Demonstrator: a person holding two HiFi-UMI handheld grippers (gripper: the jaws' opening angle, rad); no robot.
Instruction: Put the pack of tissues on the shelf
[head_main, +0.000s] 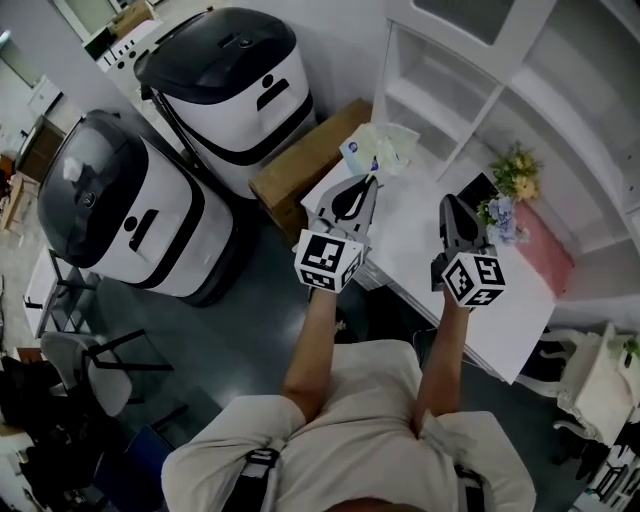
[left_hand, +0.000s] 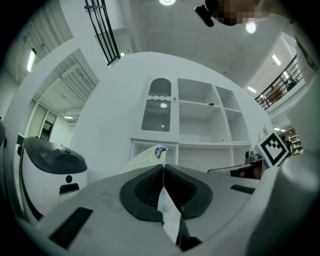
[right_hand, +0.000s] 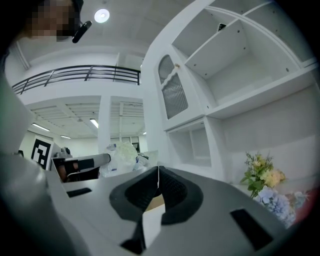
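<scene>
Pack of tissues (head_main: 380, 150) at table (head_main: 412, 245) edge, just ahead of left gripper (head_main: 371, 181); that and right gripper (head_main: 447, 200) closed, empty.

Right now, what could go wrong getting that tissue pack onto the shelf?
The left gripper is shut; unless it opens first, it may just shove the pack of tissues, which lies near the table's edge.
The pack looks soft, so a pinch might slip.
The right gripper hangs near the flowers and could knock them.
</scene>
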